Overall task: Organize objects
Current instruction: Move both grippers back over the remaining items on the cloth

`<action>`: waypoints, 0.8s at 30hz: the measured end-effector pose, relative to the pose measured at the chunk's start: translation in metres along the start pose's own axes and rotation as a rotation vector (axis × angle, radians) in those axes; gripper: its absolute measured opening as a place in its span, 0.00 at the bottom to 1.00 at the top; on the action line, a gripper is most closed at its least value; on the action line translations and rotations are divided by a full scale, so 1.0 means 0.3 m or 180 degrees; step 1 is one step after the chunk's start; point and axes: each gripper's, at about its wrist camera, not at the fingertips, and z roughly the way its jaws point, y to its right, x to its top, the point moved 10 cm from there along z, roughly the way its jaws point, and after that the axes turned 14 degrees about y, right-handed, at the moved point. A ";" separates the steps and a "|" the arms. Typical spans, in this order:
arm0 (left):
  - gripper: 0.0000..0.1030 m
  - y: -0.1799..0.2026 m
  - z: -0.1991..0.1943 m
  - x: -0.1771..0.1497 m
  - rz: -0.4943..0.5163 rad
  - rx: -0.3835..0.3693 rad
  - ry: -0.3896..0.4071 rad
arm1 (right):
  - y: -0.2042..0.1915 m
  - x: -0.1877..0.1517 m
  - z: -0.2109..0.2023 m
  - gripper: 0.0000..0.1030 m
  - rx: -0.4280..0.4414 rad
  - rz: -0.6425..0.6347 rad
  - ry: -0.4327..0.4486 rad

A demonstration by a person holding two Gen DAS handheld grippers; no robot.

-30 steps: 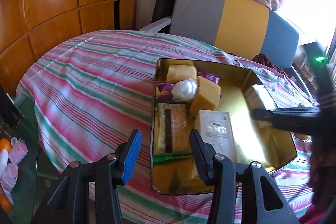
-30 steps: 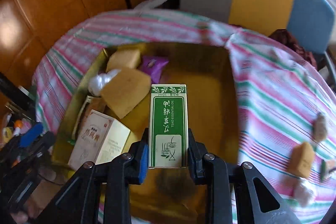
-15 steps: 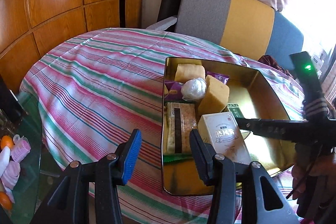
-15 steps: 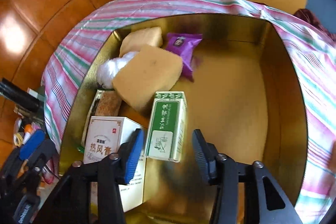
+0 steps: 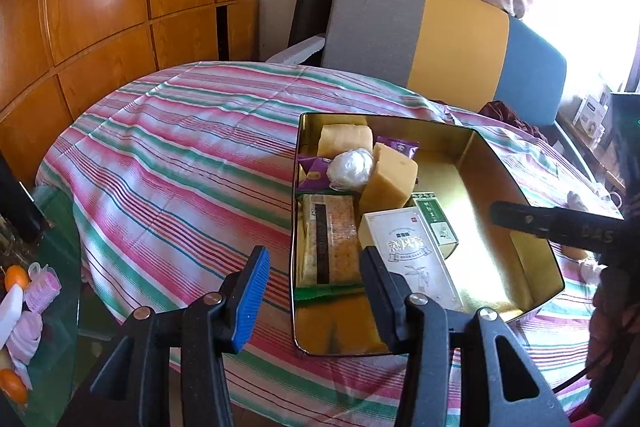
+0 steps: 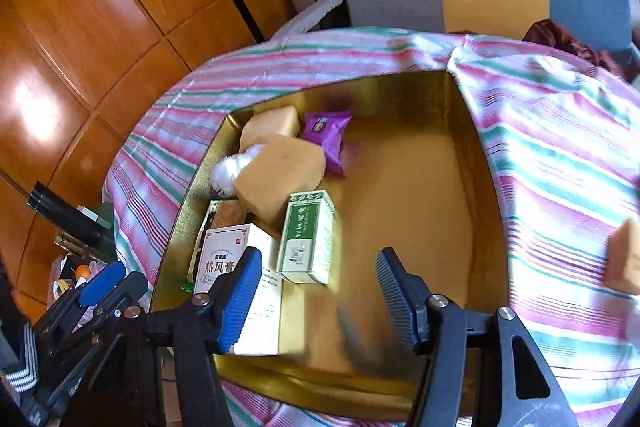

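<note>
So the shiny gold rectangular metal tin (image 6: 472, 163) sits on the counter with the pink-and-green striped cloth (image 5: 168, 163). The green-and-white cardboard box (image 6: 306, 237) lies flat inside it, right beside the bigger white box with red lettering (image 6: 224, 259) and touching the tan sponge block (image 6: 280, 167). Right claw (image 6: 318, 297) is opening, nothing between its pads, hovering just above the green box. Left claw (image 5: 312, 287) is partly open and empty, over the tin's near-left edge.

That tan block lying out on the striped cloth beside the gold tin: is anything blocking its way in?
Only the tin's own side wall stands between the tan block and the tin's bare right half; it must be lifted over. Nothing else visible intervenes.
</note>
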 end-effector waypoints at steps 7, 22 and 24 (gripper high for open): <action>0.46 0.040 -0.021 0.016 0.0082 -0.0053 0.0033 | 0.147 0.033 -0.148 0.63 -0.0220 0.0066 0.0242; 0.46 0.189 -0.035 0.072 0.0396 -0.0220 0.0117 | 0.824 0.076 -0.584 0.72 -0.1528 0.0436 0.0721; 0.46 0.226 -0.034 0.081 0.0459 -0.0275 0.0119 | 0.926 0.064 -0.641 0.74 -0.1791 0.0505 0.0786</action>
